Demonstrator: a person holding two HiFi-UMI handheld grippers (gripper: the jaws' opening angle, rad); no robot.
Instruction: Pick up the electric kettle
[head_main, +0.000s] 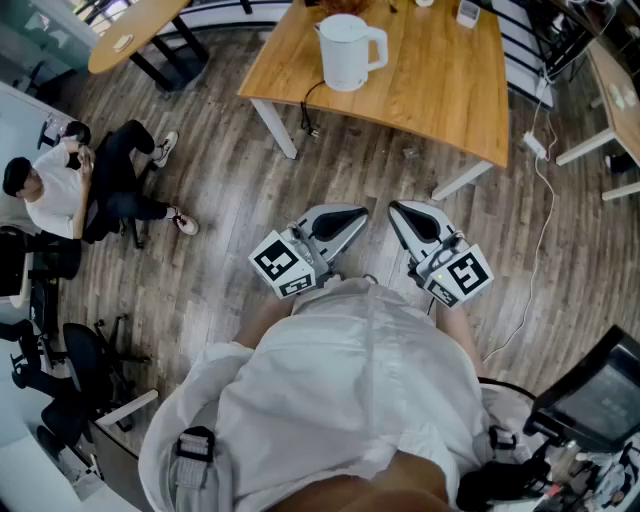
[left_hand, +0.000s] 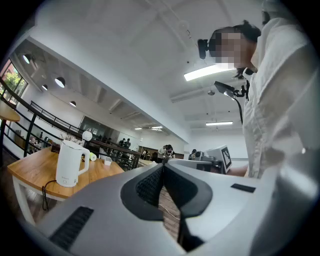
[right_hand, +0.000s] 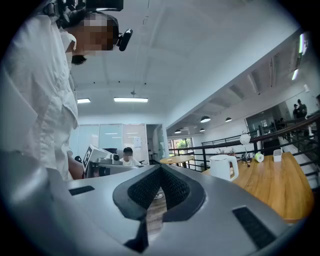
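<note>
The white electric kettle (head_main: 347, 50) stands upright on the wooden counter (head_main: 440, 90), near its left front corner in the head view, with its handle towards the right and its dark cord (head_main: 308, 108) hanging over the counter's edge. Both grippers hover over the plank floor (head_main: 220, 190), close to the person's white shirt (head_main: 350, 390) and well apart from the kettle. The left gripper (head_main: 358, 213) has its jaws clenched together with nothing between them, and the right gripper (head_main: 396, 208) likewise has its jaws pressed tight and empty. The two tips lie side by side, pointing towards the counter. A person (head_main: 60, 190) sits at the far left.
</note>
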